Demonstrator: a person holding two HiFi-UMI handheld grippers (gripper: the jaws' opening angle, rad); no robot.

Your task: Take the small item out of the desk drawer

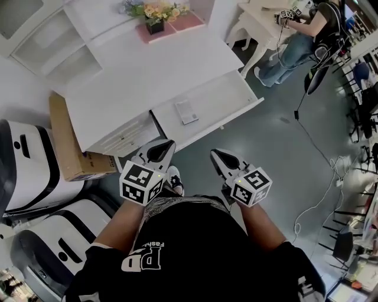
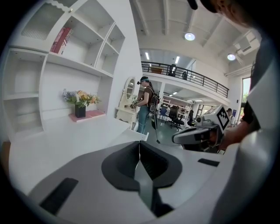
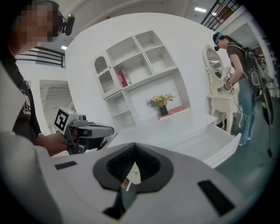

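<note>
A small flat pale item (image 1: 186, 111) lies in the open drawer (image 1: 236, 112) of the white desk (image 1: 147, 65). Both grippers hang over the floor in front of the desk, short of the drawer. My left gripper (image 1: 162, 150) is shut and empty, its tips meeting in the left gripper view (image 2: 139, 144). My right gripper (image 1: 220, 158) is level with it on the right, its tips also together with nothing held (image 3: 134, 146). The right gripper view shows the open drawer (image 3: 214, 140) ahead on the right. The item itself is hidden in both gripper views.
A flower pot (image 1: 155, 15) on a pink mat stands at the desk's back. A cardboard box (image 1: 68, 141) leans at the desk's left, beside white and black machines (image 1: 29, 171). A person (image 1: 301, 35) stands at another white table, back right. Cables trail across the floor on the right.
</note>
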